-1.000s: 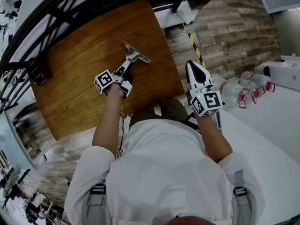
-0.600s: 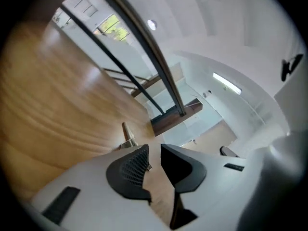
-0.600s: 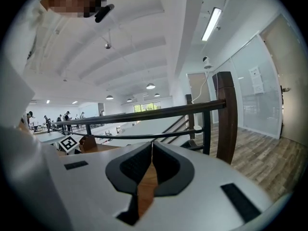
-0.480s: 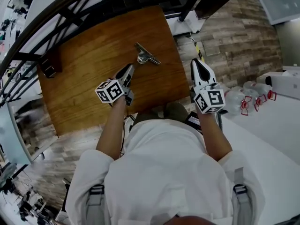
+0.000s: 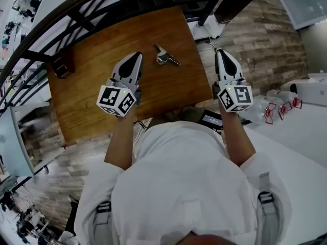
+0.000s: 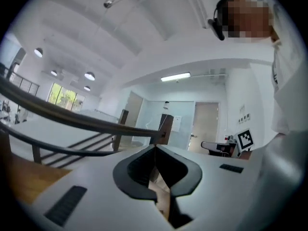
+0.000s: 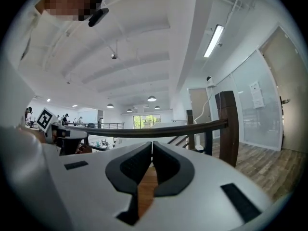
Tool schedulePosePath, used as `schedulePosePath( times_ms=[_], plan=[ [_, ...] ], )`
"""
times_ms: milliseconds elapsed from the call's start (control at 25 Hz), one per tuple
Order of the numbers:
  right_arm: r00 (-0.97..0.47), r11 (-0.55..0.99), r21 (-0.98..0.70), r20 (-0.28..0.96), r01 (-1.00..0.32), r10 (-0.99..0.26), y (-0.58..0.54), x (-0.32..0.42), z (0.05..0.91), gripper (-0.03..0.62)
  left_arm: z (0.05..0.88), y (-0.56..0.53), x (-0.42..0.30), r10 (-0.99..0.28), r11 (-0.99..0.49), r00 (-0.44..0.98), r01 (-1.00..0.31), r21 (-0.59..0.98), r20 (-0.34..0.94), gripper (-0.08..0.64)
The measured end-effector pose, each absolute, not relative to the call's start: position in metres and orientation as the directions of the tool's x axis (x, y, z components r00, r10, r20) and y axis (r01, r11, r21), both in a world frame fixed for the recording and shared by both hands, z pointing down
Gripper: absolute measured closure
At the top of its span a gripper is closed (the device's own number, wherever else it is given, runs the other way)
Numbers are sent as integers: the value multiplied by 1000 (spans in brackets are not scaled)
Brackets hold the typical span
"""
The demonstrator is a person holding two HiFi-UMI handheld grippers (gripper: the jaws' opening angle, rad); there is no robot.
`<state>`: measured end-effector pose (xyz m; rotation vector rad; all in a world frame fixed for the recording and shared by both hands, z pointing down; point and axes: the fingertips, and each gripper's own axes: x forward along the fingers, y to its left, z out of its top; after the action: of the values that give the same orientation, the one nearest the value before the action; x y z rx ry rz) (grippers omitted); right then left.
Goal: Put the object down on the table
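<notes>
Between left tongs and right tongs, nearer the left, the metal object lies on the tabletop. Left ones have just closed, clenched on nothing; right ones are clenched empty too.

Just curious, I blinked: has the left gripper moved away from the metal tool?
Yes. The left gripper has pulled back off the metal tool, now clear beside it; its jaws have just closed, empty.
</notes>
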<state>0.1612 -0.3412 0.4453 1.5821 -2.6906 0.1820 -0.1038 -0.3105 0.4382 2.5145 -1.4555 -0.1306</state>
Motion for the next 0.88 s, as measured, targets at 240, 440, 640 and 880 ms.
schedulePosePath(
  times_ms=[240, 440, 640, 880],
  plan=[
    [-527, 524, -93, 14, -847, -850, -327, 166, 417, 566, 368, -277, -101, -912, -409, 406, -911, 58, -57, 545],
    [-550, 550, -87, -28, -831, -835, -320, 191, 391, 567, 339, -257, -78, -932, -351, 349, -936, 3, -103, 545],
    [-561, 563, -75, -47, -823, -826, -295, 233, 377, 568, 329, -227, -44, -950, -278, 277, -961, -15, -142, 545],
    [-608, 606, -81, 0, -791, -794, -245, 270, 389, 568, 354, -189, -6, -962, -259, 259, -966, -9, -87, 545]
  ],
)
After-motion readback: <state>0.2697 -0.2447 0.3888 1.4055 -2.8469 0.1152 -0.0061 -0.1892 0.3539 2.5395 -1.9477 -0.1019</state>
